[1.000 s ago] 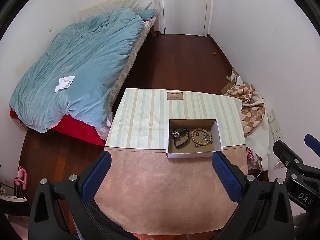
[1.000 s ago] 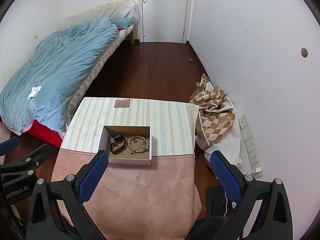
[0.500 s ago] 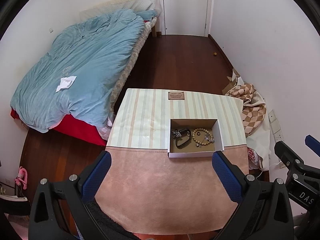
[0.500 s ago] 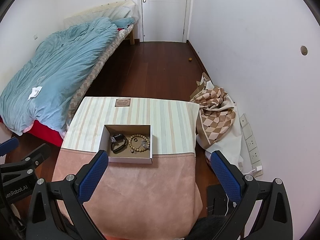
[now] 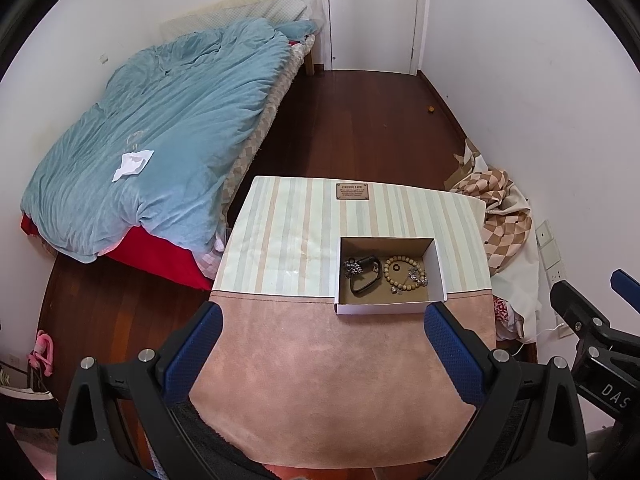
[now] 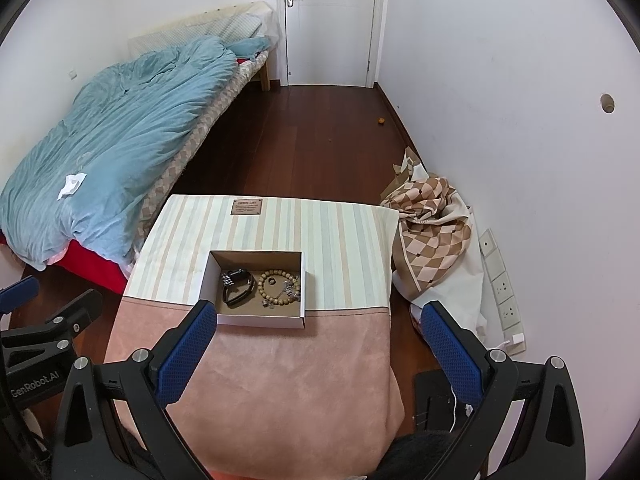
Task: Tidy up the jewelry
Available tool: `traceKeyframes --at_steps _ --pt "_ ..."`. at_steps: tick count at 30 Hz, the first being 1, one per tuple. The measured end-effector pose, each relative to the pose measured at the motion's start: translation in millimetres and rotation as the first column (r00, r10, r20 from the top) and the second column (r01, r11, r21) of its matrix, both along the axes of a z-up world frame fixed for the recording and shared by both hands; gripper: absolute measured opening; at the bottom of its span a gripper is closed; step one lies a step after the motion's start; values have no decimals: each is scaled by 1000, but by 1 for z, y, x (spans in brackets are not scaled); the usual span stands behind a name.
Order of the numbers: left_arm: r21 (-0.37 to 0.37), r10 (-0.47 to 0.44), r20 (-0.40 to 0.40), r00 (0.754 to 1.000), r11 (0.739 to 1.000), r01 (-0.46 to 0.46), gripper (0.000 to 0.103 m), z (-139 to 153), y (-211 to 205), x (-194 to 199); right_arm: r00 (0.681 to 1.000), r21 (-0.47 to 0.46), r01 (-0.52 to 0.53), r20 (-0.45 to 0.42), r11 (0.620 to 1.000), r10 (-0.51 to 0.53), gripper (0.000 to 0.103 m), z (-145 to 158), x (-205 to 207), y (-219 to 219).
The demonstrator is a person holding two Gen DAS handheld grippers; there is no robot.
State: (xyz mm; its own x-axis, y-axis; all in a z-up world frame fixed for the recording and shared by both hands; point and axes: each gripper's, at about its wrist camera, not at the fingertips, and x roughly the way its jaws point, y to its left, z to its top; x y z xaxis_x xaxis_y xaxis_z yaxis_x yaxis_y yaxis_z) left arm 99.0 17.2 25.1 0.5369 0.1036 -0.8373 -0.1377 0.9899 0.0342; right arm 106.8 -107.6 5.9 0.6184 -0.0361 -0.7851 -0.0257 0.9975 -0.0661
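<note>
Both grippers hang wide apart and empty above the near, pink half of the table. The left gripper (image 5: 323,338) has its blue fingers (image 5: 193,354) spread over the pink cloth (image 5: 332,384), with the shallow cardboard box (image 5: 380,309) just beyond its right finger. The right gripper (image 6: 320,338) is spread the same way, its left finger (image 6: 187,350) tip overlapping the box's (image 6: 260,320) near left corner in its own view; whether it touches I cannot tell.

Compared with a second ago, little has changed: the box sits a shade further to the right in the left view and a touch nearer in the right view, so both tools have drifted only slightly. The jewelry has not moved.

Inside the box lie a black band (image 5: 365,278) with a silvery charm cluster (image 5: 353,268) at its left end, and beside it a wooden bead bracelet (image 5: 402,278) with small metal charms and a dark ring inside its loop.

Beyond the box the cloth turns striped (image 5: 288,236), with a small brown label (image 5: 352,191) at the far edge.

The left view alone shows a pink object (image 5: 42,350) on the floor at far left, and the right gripper's black frame at its right edge. The right view alone shows a round hole in the wall (image 6: 607,103) and the left gripper's frame at lower left. Both show the bed with a blue duvet (image 6: 112,148), a checked fabric heap (image 6: 432,232) and the white door (image 6: 332,20).
</note>
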Motion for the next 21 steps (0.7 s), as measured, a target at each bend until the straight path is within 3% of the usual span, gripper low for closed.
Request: traceKeyframes --at_steps 21 --pt "-10 -8 14 1000 1000 8 103 2 -3 -2 1000 -5 -3 -1 1000 3 103 3 -1 0"
